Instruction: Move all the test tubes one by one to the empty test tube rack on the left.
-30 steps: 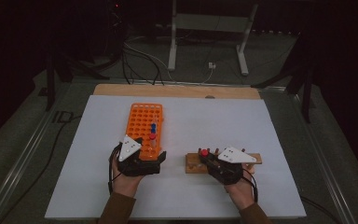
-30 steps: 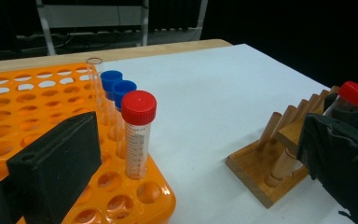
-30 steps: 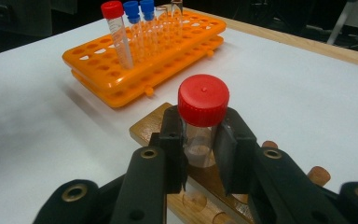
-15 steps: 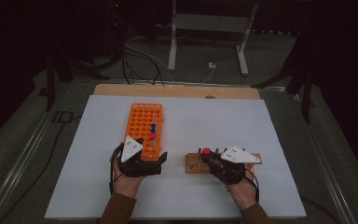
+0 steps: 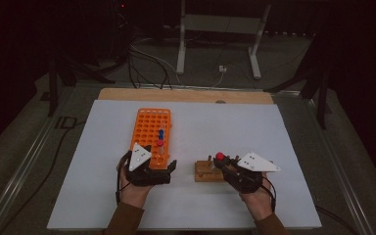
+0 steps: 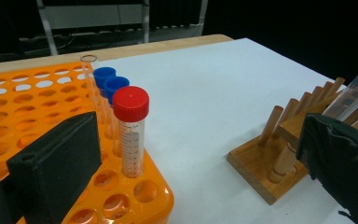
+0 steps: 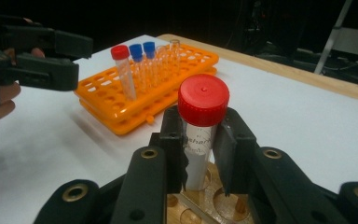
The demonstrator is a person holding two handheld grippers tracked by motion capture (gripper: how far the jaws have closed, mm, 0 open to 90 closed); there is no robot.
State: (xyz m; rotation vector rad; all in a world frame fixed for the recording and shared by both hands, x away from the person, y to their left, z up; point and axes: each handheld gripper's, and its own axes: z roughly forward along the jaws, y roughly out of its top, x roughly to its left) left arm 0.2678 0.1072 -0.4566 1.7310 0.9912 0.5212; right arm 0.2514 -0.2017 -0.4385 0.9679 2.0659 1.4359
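Note:
My right gripper (image 7: 203,140) is shut on a clear tube with a red cap (image 7: 203,99), held upright; its lower end reaches a hole of the wooden stand (image 7: 200,207). From above, that tube (image 5: 220,156) and the right gripper (image 5: 223,164) are over the stand (image 5: 206,172). My left gripper (image 6: 196,140) is wide open, with the near corner of the orange rack (image 6: 37,112) between its jaws. In the rack stand a red-capped tube (image 6: 131,130), two blue-capped tubes (image 6: 110,84) and an uncapped one (image 6: 89,70). The left gripper (image 5: 149,166) sits at the rack's near end (image 5: 147,128).
Everything rests on a white sheet (image 5: 235,127) over a wooden table edge (image 5: 186,95). The stand (image 6: 279,154) carries several upright pegs. Cables and a metal frame (image 5: 215,44) lie on the floor beyond the table. Most rack holes hold nothing.
My right gripper with the red-capped tube has shifted slightly to the right over the stand. The left gripper has barely moved and stays open.

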